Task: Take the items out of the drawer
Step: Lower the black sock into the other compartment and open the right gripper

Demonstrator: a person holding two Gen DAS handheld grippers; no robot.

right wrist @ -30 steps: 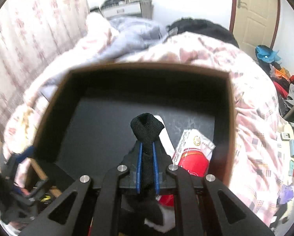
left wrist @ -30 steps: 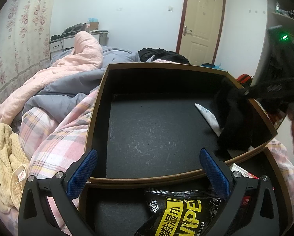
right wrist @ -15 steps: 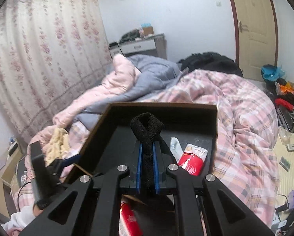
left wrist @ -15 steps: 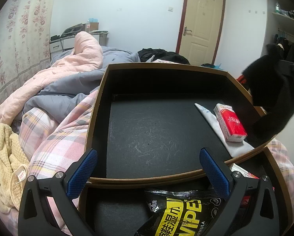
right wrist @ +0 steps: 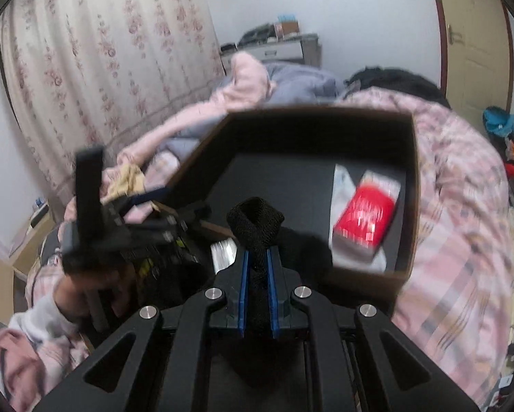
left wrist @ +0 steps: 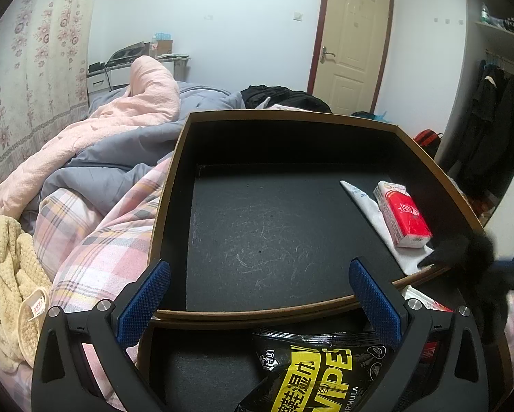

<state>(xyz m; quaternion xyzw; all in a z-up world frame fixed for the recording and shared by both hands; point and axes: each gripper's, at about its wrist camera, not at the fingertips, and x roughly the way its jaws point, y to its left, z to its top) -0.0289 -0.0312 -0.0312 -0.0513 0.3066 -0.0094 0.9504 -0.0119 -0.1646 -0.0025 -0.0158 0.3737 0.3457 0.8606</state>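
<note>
Right gripper (right wrist: 256, 267): my jaws are clenching the black cloth (right wrist: 255, 219), carrying it over the drawer's (left wrist: 257, 312) near rim | left gripper (left wrist: 260, 298): jaws standing released | red pack (right wrist: 365, 218) is lying ahead-right, long axis running away from me | left view alone shows wipes pouch (left wrist: 322, 370) below.

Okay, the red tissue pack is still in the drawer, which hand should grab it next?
Probably left. The left gripper hangs open at the drawer front, while the right gripper is shut on black cloth. The tissue pack lies uncovered.
</note>
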